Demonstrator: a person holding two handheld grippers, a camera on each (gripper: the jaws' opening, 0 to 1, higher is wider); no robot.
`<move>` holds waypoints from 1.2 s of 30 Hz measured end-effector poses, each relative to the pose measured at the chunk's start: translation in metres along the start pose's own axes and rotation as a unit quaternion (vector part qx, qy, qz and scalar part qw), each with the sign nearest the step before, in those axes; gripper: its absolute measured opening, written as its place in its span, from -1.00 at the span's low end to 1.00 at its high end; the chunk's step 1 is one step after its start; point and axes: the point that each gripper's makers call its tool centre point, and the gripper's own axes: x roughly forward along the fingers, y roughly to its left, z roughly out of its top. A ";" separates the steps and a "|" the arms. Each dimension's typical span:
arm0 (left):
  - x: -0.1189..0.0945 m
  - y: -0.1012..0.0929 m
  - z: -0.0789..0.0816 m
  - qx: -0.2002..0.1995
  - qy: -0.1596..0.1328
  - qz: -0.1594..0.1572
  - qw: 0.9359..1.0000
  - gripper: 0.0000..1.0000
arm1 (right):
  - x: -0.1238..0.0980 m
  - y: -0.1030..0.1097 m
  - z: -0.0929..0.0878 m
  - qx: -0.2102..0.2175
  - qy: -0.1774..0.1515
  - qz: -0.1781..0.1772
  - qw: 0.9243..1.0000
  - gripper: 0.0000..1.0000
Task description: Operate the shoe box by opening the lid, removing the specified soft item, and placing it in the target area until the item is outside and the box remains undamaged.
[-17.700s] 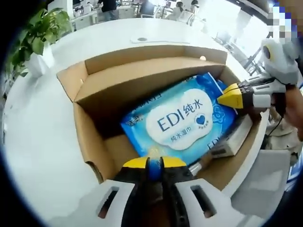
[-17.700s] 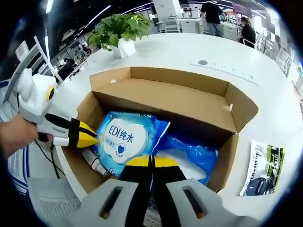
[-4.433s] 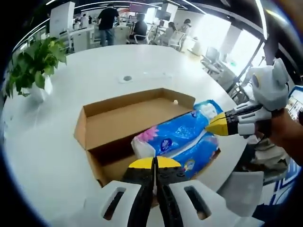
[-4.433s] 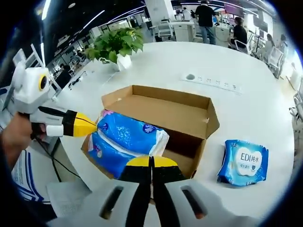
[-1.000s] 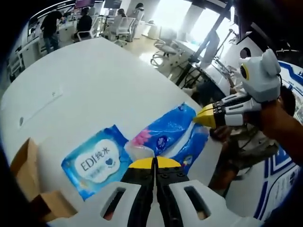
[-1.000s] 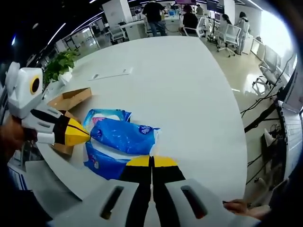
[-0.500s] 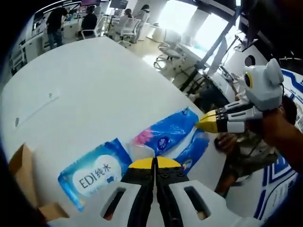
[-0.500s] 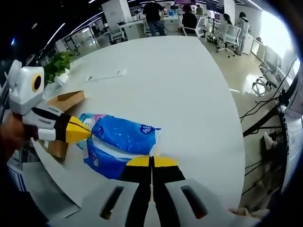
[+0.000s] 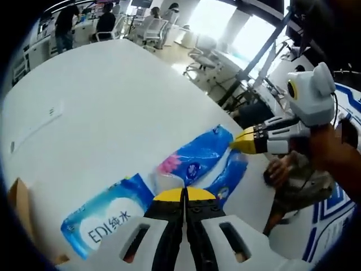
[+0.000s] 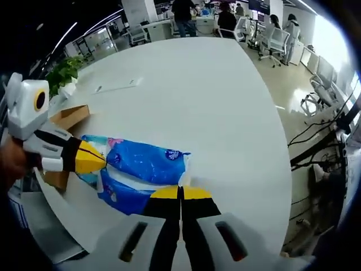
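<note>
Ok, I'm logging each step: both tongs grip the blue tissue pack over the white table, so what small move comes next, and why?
Probably lower the blue plastic tissue pack onto the white table and open. Left tongs and right tongs pinch opposite ends; it is already out, beside the blue wet-wipe pack.

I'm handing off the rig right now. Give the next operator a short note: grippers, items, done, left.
Left gripper: shut on the blue tissue pack, one end.
Right gripper: shut on its other end.
The pack hangs between them over the white table, outside the shoe box, beside the EDI wipes pack that lies on the table.
Done: box open, pack out.
Left: set the pack down and let go.
</note>
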 end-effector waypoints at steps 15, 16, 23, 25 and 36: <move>0.022 0.007 -0.004 0.005 0.018 0.002 1.000 -1.00 | 0.015 -0.016 0.002 -0.001 0.003 0.001 1.000 -1.00; 0.023 0.008 -0.005 0.004 0.019 0.002 1.000 -1.00 | 0.018 -0.015 0.000 -0.003 0.006 0.000 1.000 -1.00; 0.030 0.017 -0.008 0.002 0.026 0.005 1.000 -1.00 | 0.028 -0.015 -0.006 -0.010 0.008 -0.002 1.000 -1.00; 0.030 0.016 -0.008 0.004 0.025 0.007 1.000 -1.00 | 0.028 -0.017 -0.007 -0.007 0.009 -0.002 1.000 -1.00; 0.036 0.022 -0.012 0.010 0.028 0.016 0.999 -1.00 | 0.037 -0.012 -0.018 -0.010 0.010 0.001 1.000 -1.00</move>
